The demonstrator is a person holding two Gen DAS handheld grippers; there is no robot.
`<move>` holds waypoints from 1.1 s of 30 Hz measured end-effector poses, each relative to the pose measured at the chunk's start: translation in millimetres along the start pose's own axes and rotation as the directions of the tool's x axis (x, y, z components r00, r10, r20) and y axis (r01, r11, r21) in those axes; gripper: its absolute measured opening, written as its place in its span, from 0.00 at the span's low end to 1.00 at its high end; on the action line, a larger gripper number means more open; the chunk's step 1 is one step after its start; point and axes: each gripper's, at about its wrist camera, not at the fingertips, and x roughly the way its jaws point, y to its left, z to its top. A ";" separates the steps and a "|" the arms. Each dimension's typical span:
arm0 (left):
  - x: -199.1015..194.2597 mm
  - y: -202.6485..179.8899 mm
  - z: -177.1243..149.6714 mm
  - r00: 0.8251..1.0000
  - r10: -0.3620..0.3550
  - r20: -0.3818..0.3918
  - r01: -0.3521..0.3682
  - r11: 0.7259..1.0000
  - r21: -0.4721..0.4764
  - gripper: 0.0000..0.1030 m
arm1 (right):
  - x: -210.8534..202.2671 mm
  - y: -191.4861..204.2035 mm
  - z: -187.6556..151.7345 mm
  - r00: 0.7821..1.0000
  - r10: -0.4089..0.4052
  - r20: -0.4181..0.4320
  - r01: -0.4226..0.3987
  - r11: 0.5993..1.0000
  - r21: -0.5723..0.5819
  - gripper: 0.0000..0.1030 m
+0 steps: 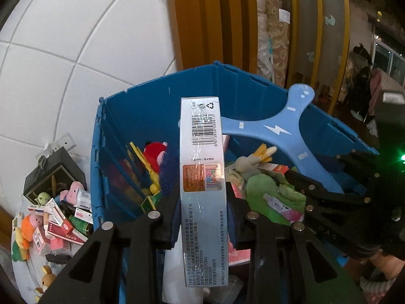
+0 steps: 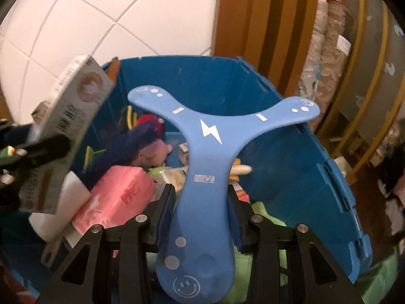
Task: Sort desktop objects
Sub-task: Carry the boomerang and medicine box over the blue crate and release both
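My left gripper [image 1: 201, 202] is shut on a long pale-blue medicine box [image 1: 202, 167] with a barcode, held upright over the blue crate [image 1: 162, 96]. My right gripper [image 2: 201, 197] is shut on one arm of a blue three-armed boomerang [image 2: 205, 152] with a white lightning bolt, also above the blue crate [image 2: 291, 149]. In the left wrist view the boomerang [image 1: 281, 131] reaches in from the right, held by the right gripper [image 1: 324, 190]. The right wrist view shows the medicine box [image 2: 63, 131] at the left, blurred, in the left gripper's fingers [image 2: 48, 147].
The crate holds plush toys [image 1: 255, 167], a green cloth [image 1: 265, 190], a pink pack [image 2: 119, 197] and small boxes. Left of the crate, several small boxes and plush toys [image 1: 58, 223] lie by a black box [image 1: 53, 174]. White floor tiles and wooden panels [image 1: 207, 20] lie beyond.
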 end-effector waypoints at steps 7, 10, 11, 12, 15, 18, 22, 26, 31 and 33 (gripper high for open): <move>4.1 -2.7 1.4 0.999 0.048 -0.005 -0.048 0.999 -0.007 0.29 | 0.0 1.2 6.6 1.000 -0.008 0.023 0.008 1.000 -0.025 0.38; 5.4 -1.9 0.4 0.998 0.063 -0.014 -0.063 0.998 -0.011 0.41 | 0.8 1.3 7.0 1.000 -0.001 0.018 0.001 1.000 -0.023 0.62; 4.2 -1.6 0.0 0.998 0.064 -0.009 -0.064 0.998 -0.012 0.49 | 0.1 1.4 6.7 1.000 0.001 0.017 -0.001 1.000 -0.021 0.71; 2.6 -1.5 -0.3 0.998 0.066 -0.004 -0.066 0.998 -0.013 0.53 | -1.1 2.0 6.9 1.000 -0.001 0.019 0.002 1.000 -0.021 0.82; -3.5 -2.3 -1.9 0.997 0.072 0.012 -0.072 0.997 -0.003 0.61 | -7.0 2.4 5.7 1.000 -0.011 0.030 0.011 1.000 -0.017 0.87; -10.8 -1.0 -4.7 0.998 0.063 0.023 -0.063 0.998 -0.004 0.61 | -11.8 2.4 4.1 0.999 -0.017 0.032 0.017 1.000 -0.010 1.00; -27.5 8.2 -10.0 0.998 0.004 0.057 -0.003 1.000 -0.025 0.61 | -24.3 1.8 1.0 0.999 -0.015 0.048 0.015 1.000 -0.004 1.00; -54.8 24.2 -19.5 0.991 -0.001 0.135 0.007 0.999 -0.042 0.61 | -43.9 7.5 -2.2 0.996 -0.003 0.087 0.002 1.000 0.008 1.00; -84.5 63.2 -36.9 0.979 -0.014 0.204 0.039 0.992 -0.119 0.61 | -69.0 25.7 -1.3 0.988 0.026 0.150 -0.032 0.999 0.033 1.00; -96.4 81.3 -46.4 0.974 0.012 0.224 0.022 0.989 -0.148 0.61 | -80.3 40.4 1.4 0.982 0.047 0.180 -0.054 0.998 0.034 1.00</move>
